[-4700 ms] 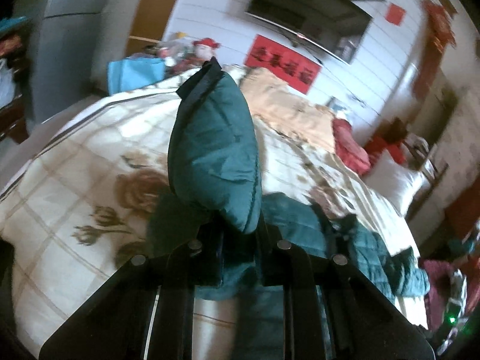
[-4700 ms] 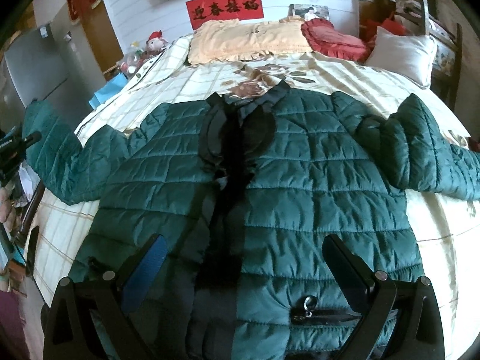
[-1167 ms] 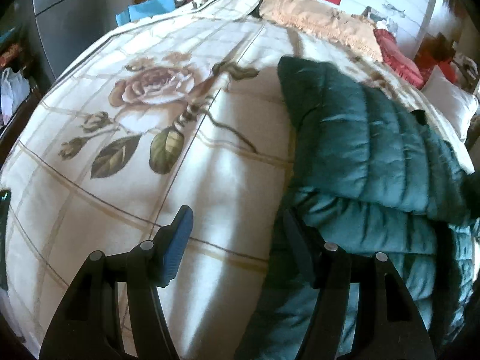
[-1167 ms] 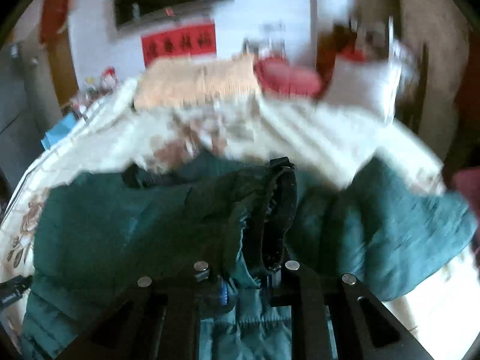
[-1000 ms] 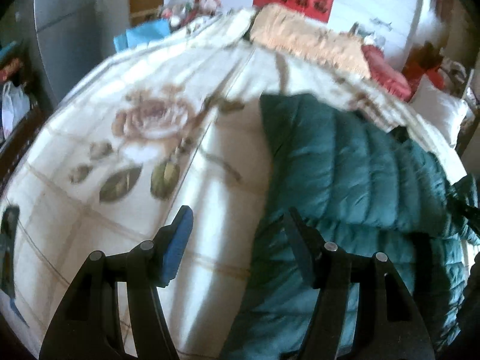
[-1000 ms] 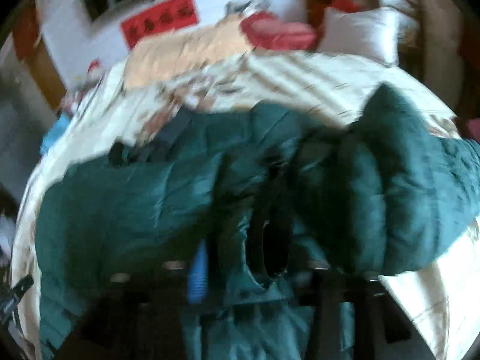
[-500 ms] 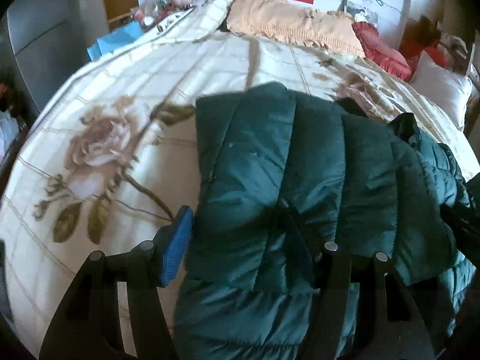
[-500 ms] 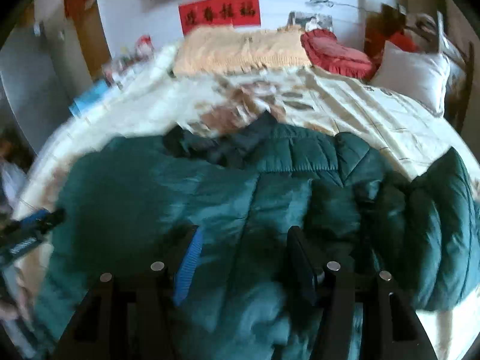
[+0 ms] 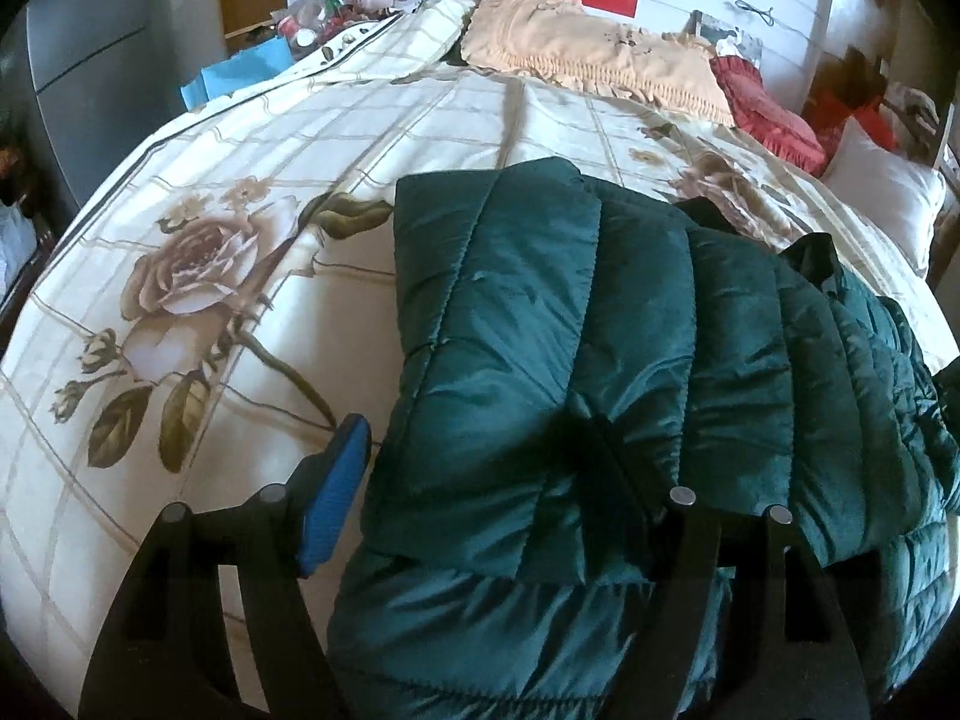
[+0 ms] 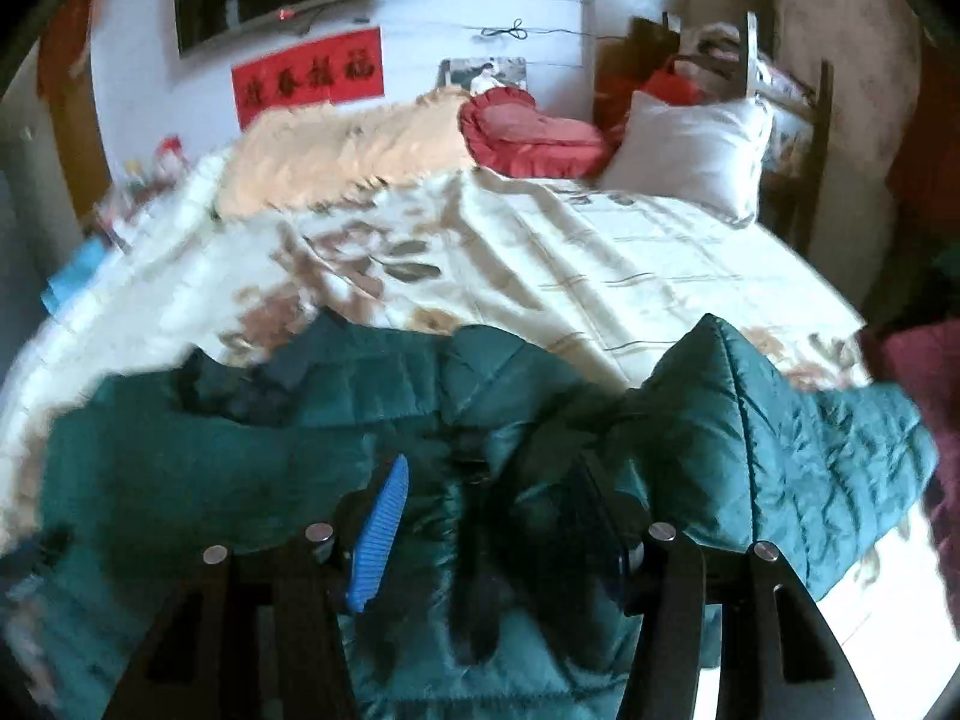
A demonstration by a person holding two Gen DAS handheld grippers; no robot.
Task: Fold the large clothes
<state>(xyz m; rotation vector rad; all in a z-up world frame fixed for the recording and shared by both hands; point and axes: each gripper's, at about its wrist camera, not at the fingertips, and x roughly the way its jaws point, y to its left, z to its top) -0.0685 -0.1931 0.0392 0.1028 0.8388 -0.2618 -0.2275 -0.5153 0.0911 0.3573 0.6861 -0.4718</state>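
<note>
Over the near half of the bed (image 9: 198,372), we are holding the left gripper (image 9: 480,468) and right gripper (image 10: 492,510) with jaws parted, gripping nothing. Beyond them, the jacket (image 9: 600,360) is lying mid-bed, its left sleeve (image 9: 498,312) folded inward to narrow it; the right sleeve (image 10: 780,450) is trailing outward toward the bed's edge.

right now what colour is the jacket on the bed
Dark green jacket, quilted and shiny; clearest in the left wrist view.

Jacket (image 9: 600,360) on bed (image 9: 240,240) — pillows (image 10: 684,150) behind it.
</note>
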